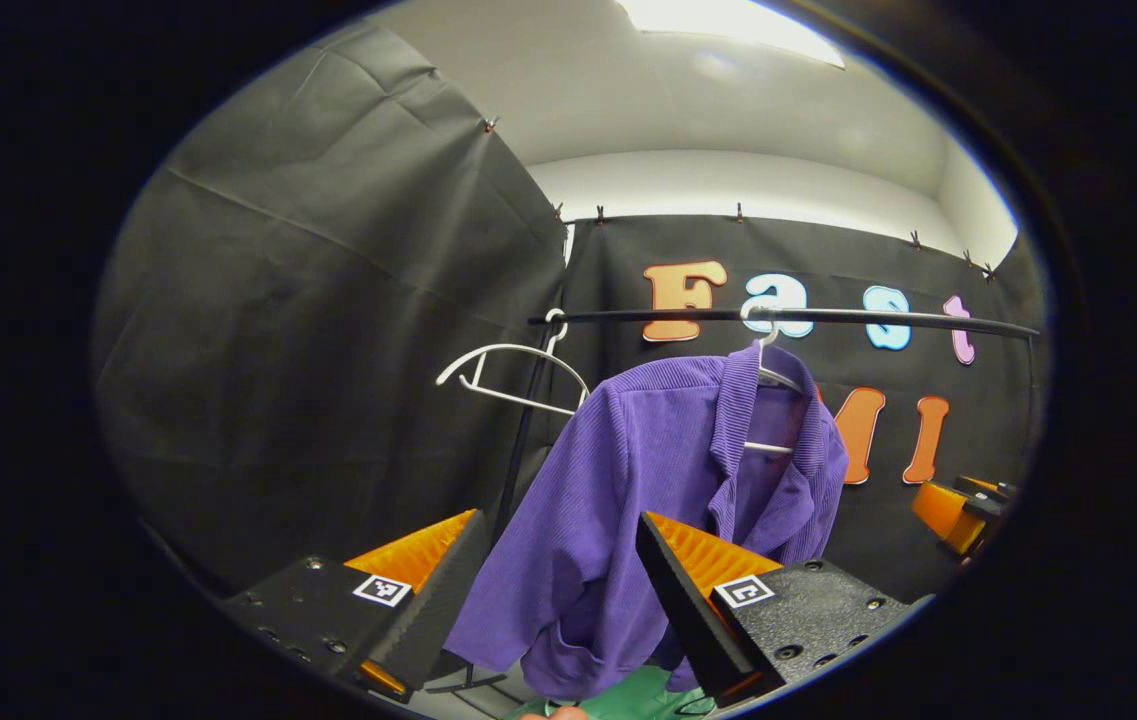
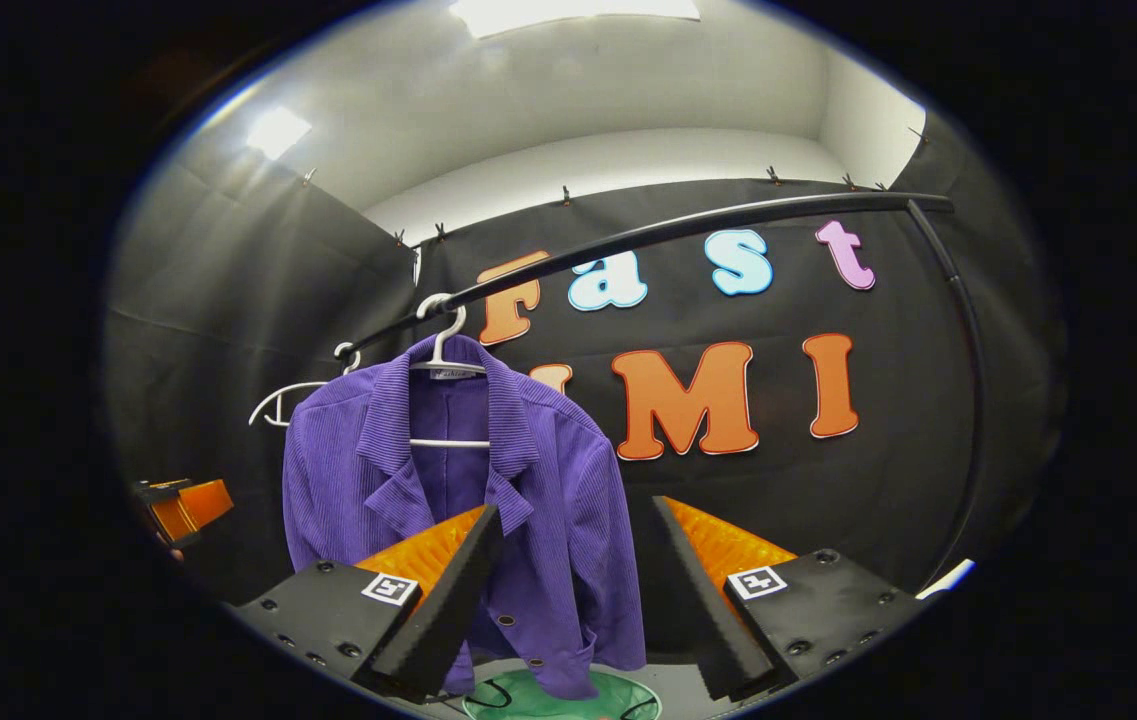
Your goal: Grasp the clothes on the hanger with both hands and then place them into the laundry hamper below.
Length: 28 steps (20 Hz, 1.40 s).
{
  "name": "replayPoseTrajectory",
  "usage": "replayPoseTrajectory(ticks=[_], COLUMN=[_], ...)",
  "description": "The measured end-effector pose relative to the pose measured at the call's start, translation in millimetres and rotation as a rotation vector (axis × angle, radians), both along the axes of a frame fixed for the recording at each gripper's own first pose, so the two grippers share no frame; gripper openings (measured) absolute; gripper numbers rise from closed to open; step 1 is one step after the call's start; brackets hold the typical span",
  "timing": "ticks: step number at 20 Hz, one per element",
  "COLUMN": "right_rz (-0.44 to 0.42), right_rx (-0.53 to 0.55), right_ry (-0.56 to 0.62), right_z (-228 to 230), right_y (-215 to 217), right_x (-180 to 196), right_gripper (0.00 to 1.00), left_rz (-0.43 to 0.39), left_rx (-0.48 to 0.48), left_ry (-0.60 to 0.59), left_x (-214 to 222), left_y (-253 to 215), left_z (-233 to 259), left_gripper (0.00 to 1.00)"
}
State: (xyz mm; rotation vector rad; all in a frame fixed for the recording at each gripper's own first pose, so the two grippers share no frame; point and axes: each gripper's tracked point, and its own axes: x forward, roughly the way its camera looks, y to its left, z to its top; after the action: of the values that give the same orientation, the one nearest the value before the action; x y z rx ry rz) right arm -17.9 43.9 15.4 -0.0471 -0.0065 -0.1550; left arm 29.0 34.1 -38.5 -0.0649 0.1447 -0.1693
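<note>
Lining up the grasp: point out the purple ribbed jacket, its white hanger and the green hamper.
purple ribbed jacket (image 2: pixel 568 480), right gripper view, shoulder panel
white hanger (image 2: pixel 443 345), right gripper view, hook neck
green hamper (image 2: pixel 528 700), right gripper view, mesh rim

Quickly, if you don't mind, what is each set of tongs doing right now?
Left tongs: open, holding nothing, in front of the purple corduroy jacket.
Right tongs: open, holding nothing.

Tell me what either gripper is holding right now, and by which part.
Nothing is held. Left gripper and right gripper are open, short of the purple ribbed shirt on its white hanger.
</note>
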Motion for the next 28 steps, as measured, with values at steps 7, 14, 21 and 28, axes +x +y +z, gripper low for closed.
replayPoseTrajectory(ticks=[7,14,21,28], right_rz=[0.144,0.306,0.352,0.216], right_rx=[0.044,0.119,0.223,0.153], right_ry=[0.054,0.104,0.189,0.193], right_z=[-34.2,-75.5,-136.3,-146.4], right_y=[-8.3,1.8,38.0,-7.5], right_x=[47.8,116.6,173.4,198.0], right_gripper=[0.97,0.97,0.98,0.77], left_rz=[0.107,0.253,0.247,0.033], left_rx=[0.000,0.018,0.111,0.060], left_ry=[0.023,-0.025,-0.038,-0.051], left_x=[2.4,-9.8,-24.7,3.8], left_y=[-11.3,-27.3,-55.5,-91.0], left_z=[-12.7,-6.6,2.1,-9.2], left_gripper=[0.95,0.95,0.92,0.92])
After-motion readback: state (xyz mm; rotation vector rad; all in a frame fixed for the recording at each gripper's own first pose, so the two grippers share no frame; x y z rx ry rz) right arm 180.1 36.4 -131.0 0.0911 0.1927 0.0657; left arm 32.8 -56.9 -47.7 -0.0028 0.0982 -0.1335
